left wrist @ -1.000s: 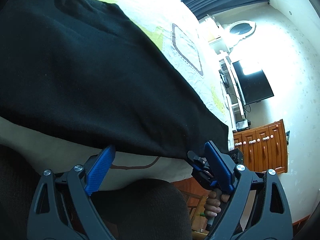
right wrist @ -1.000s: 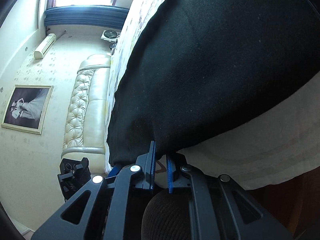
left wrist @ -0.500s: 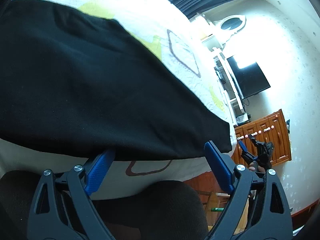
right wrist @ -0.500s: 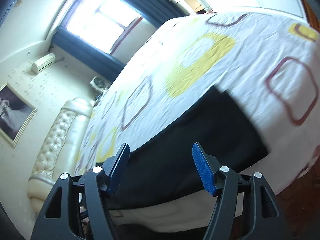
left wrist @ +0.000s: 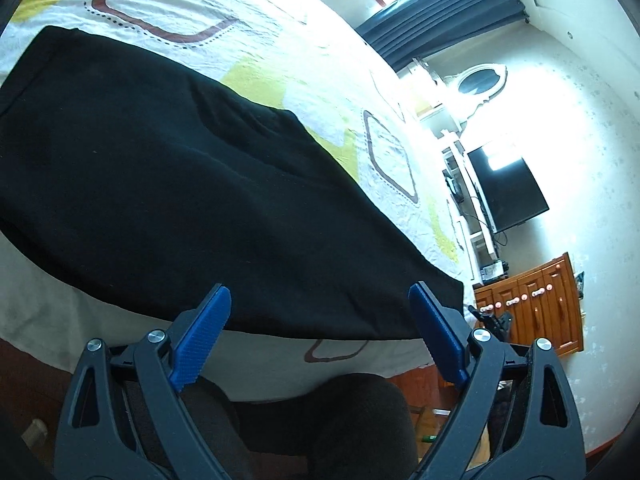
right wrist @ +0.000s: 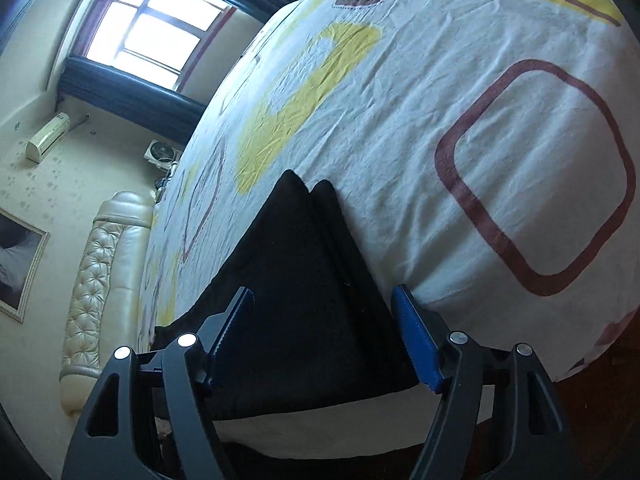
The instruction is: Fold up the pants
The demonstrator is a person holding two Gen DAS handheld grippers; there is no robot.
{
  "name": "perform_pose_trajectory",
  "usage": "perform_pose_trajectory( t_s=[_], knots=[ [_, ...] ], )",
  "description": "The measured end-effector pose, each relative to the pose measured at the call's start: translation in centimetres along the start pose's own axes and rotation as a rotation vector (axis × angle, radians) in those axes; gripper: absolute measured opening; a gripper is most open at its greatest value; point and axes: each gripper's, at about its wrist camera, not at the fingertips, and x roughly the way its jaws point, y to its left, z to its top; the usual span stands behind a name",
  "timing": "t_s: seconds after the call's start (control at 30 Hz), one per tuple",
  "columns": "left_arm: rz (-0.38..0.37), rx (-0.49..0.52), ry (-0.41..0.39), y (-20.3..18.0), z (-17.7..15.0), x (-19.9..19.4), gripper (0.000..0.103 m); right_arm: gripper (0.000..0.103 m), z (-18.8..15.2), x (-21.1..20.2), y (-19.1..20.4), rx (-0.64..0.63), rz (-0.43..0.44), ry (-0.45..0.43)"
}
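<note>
Black pants (left wrist: 180, 200) lie flat in a long band along the near edge of a bed with a white sheet (left wrist: 280, 40) patterned in yellow and brown. My left gripper (left wrist: 318, 300) hovers open over the near hem, its blue pads apart from the cloth. In the right wrist view the pants' narrow end (right wrist: 304, 260) shows two layered tips on the sheet (right wrist: 440, 80). My right gripper (right wrist: 322, 296) stands over that end with its jaws opening. The cloth lies in the gap below them, and the pads (right wrist: 416, 344) do not press on it.
A person's dark-clad knee (left wrist: 340, 420) is right under the left gripper, against the bed's side. Beyond the bed are a wall-mounted TV (left wrist: 508, 188) and a wooden cabinet (left wrist: 532, 304). A padded headboard (right wrist: 100, 300) and a window (right wrist: 148, 32) are on the right wrist view's left.
My right gripper let go of the pants' edge, opened wide and swung over to the pants' narrow end. The left gripper drew back, still open, so more of the bed shows.
</note>
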Motion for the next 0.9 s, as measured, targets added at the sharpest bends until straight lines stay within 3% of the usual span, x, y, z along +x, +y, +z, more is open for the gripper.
perform_pose_trajectory(
  t_s=[0.13,0.2,0.27,0.53,0.73,0.9],
  knots=[
    [0.042,-0.033,-0.001,1.3,0.7,0.3,0.090,0.027,-0.4,1.0,1.5,-0.084,-0.127,0.066],
    [0.067,-0.036,0.008,1.7,1.0,0.5,0.090,0.022,-0.5,1.1,2.3,-0.078,-0.119,0.084],
    [0.092,-0.040,0.015,2.1,1.5,0.4,0.090,0.020,-0.6,1.1,2.8,-0.049,-0.083,0.088],
    [0.155,-0.067,0.012,3.7,2.7,-0.5,0.090,0.020,-0.8,-1.6,7.5,0.089,0.263,0.008],
    [0.150,-0.079,0.013,3.7,2.5,-0.3,0.091,0.020,-2.3,-1.8,16.1,0.012,0.392,0.025],
    [0.151,-0.069,0.026,3.3,2.8,0.1,0.091,0.020,-4.0,0.4,23.9,-0.101,0.438,0.086]
  ],
)
